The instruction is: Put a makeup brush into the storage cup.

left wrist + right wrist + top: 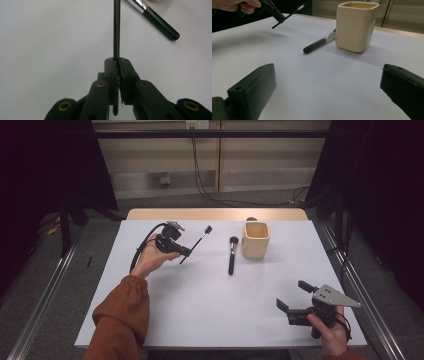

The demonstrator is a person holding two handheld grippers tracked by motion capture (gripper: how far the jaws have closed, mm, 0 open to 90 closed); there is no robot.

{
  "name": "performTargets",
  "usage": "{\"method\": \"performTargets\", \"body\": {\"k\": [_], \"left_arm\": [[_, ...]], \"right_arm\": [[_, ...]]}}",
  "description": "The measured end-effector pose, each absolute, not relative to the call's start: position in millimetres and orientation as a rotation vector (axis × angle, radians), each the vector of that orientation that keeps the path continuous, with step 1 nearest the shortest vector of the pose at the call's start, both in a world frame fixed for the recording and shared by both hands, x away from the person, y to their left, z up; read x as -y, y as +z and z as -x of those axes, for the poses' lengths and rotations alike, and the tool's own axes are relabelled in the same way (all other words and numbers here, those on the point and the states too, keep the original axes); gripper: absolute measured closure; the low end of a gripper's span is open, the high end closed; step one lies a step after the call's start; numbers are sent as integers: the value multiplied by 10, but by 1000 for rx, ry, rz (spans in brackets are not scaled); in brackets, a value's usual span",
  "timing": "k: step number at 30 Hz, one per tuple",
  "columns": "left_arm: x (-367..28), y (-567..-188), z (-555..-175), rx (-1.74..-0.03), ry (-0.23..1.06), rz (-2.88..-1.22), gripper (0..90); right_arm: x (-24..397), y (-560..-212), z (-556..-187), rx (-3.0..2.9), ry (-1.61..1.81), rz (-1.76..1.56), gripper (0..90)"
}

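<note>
1. Brush (196,244), thin and dark, sits pinched between the closed jaws of the left gripper (183,252), above the table (200,305); its long axis runs straight on ahead of them.
2. Cup (256,239) lies beyond the brush tip, past a thicker brush (232,255) lying flat.
3. Right gripper (292,296) rests well apart, jaws wide and empty, so the left is nearer.

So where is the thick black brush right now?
In the high view the thick black brush lies flat on the table, just left of the beige cup and right of the left claw.
</note>
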State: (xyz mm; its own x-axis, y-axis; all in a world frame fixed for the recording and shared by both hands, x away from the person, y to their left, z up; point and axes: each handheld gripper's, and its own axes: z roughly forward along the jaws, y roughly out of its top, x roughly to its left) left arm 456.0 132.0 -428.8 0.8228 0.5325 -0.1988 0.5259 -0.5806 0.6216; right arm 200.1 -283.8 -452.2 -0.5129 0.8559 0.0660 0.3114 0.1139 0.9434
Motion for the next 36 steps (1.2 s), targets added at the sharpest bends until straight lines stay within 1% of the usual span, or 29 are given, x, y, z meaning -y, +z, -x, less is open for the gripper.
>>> {"method": "performTargets", "body": {"k": [12, 20, 36], "left_arm": [[-1370, -4305, -4395, -782, 83, -2173, 858], [-1435, -4295, -4275, -706, 113, -2080, 858], [-1510, -4399, -4007, -654, 110, -1915, 857]], "right_arm": [[2837, -4525, -2002, -1888, 1403, -1132, 0], [2826, -4523, -2005, -1887, 1409, -1130, 0], [2800, -4519, -2001, -1897, 1427, -1107, 0]]}}
